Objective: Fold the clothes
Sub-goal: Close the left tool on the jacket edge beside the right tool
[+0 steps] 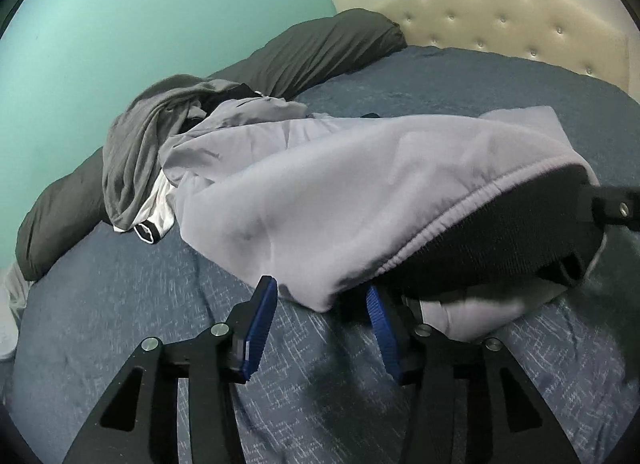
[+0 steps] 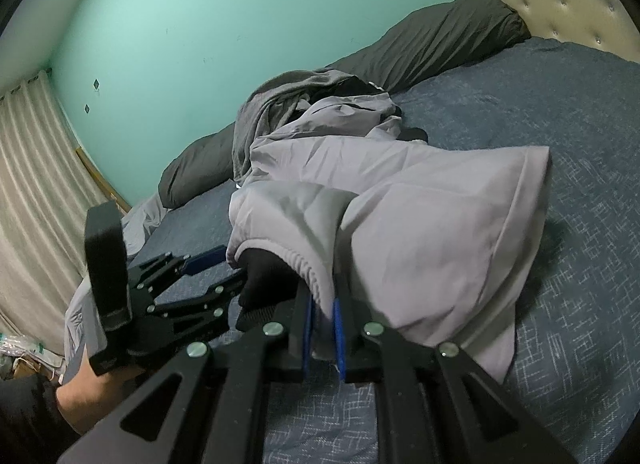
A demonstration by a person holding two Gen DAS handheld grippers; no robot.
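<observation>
Blue patterned bedspread (image 1: 152, 288) underneath both tools. Left gripper (image 1: 320, 304) parted partway, pads clear of cloth, corner of pale grey garment (image 1: 320, 191) drooping just ahead between the tips. Right gripper (image 2: 322, 320) narrowed onto that garment's elastic hem, pinching it. Farther off, beyond the garment: heap of grey clothes (image 1: 136, 143), then dark bolster (image 1: 320, 47), teal wall (image 1: 160, 23), tufted cream headboard (image 1: 500, 15).

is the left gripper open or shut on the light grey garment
Open. The left gripper has its blue pads apart with a clear gap; the garment edge lies at the tips, unpinched.
</observation>
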